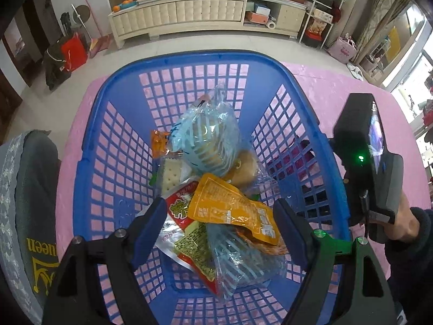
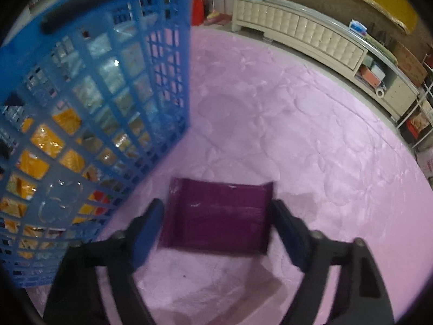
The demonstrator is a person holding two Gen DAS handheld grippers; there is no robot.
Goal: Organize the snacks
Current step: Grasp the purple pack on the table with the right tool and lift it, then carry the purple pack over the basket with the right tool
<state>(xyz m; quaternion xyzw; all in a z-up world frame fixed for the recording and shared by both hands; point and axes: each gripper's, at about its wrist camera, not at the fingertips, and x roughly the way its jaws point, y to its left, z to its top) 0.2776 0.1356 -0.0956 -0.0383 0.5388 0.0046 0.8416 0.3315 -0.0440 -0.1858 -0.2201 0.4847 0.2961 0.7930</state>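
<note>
One purple packet is left on the pink tabletop, just outside the blue basket, where the other snacks are piled. It lies between the spread fingers of the right hand-held gripper, which grips nothing yet. A lower approach and a firm pinch across the flat packet would be advised. The left hand-held gripper hangs wide and empty over the pile. Open tabletop is offered to the right; the basket wall stands near the left finger.

Snack packets are crowding the blue basket floor; its top is lying open. Right of the basket wall, pink worktop is stretching bare beyond the purple packet.
</note>
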